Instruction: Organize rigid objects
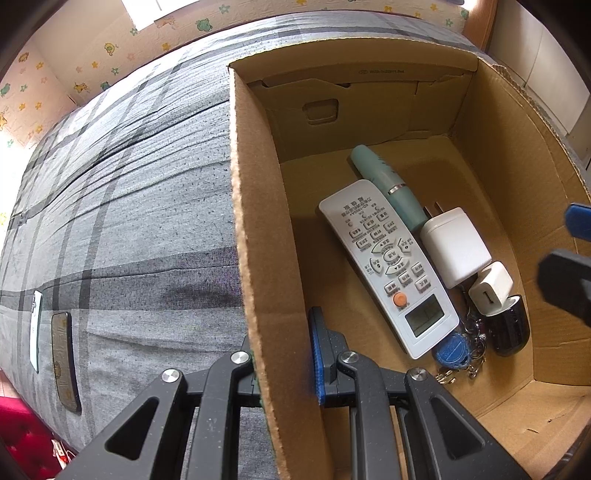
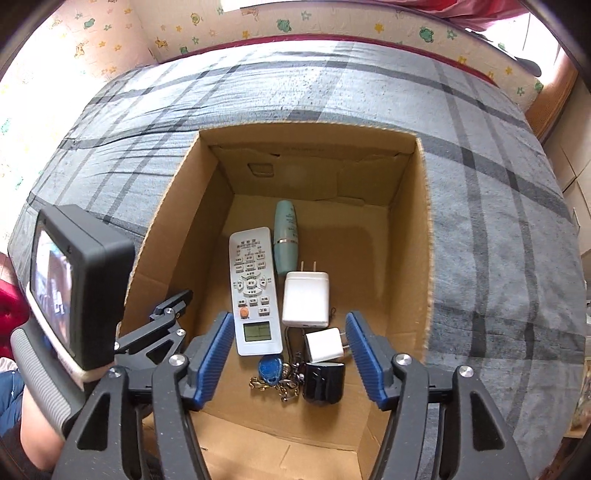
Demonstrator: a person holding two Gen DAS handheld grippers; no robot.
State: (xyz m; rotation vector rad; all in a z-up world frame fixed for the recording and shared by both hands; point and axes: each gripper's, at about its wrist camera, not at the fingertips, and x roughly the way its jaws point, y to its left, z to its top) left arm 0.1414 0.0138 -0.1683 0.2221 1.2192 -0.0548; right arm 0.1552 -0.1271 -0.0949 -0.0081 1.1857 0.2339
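Observation:
An open cardboard box (image 2: 424, 236) stands on a grey plaid bed. In it lie a white remote (image 2: 253, 291), a teal tube (image 2: 286, 236), a large white charger (image 2: 306, 299), a small white charger (image 2: 325, 345), a black round object (image 2: 323, 382) and a blue key fob with keys (image 2: 271, 369). My right gripper (image 2: 290, 354) is open and empty above the box's near end. My left gripper (image 1: 284, 354) is shut on the box's left wall (image 1: 255, 221), one finger inside, one outside. The remote (image 1: 388, 266) and the chargers (image 1: 454, 247) also show in the left wrist view.
Two phones (image 1: 64, 362) lie on the bed left of the box, near the bed's edge. The left gripper's body and screen (image 2: 74, 284) sit at the box's left side. Patterned wall padding (image 2: 258, 22) borders the bed's far side.

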